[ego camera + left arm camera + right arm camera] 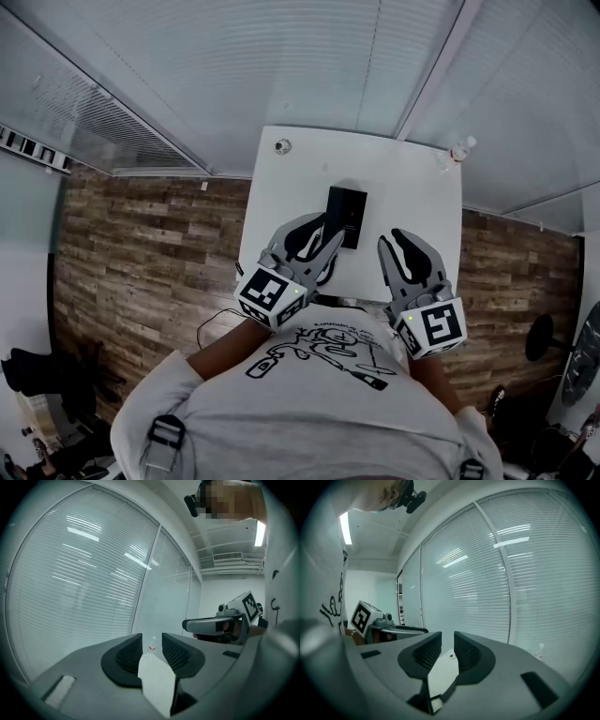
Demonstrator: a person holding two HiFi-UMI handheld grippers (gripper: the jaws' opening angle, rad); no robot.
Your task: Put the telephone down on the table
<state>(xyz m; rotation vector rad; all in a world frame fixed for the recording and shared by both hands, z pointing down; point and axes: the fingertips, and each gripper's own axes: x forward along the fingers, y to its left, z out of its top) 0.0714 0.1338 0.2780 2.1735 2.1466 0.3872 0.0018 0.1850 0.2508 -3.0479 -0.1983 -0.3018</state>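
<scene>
Nearest is the person's white printed T-shirt (319,375), with both forearms reaching out from under it. The left gripper (317,234) and the right gripper (401,244) hang side by side over the near edge of the white table (412,197), each with its marker cube towards the body.

In the left gripper view, the left gripper (152,641) has its jaws drawn in narrow. Only a slit shows between the ribbed pads and nothing is gripped in it. The right gripper view shows the same of the right gripper (447,641): the jaws are pulled close and carry nothing. Each of these views also catches the other gripper off to one side, at about the same height.

Just beyond the tips lies the black telephone (347,216). It is flat on the tabletop between the two grippers, nearer the left one, and neither gripper holds it.

Farther along the table, a small round thing (282,146) sits at the far left corner; what it is cannot be made out. A small clear bottle (457,153) stands at the far right corner. The bottle also shows through the slit in the left gripper view (152,646).

A wood-plank floor (150,253) runs on either side of the table. Past the table's far end are glass walls with slatted blinds (281,56).
</scene>
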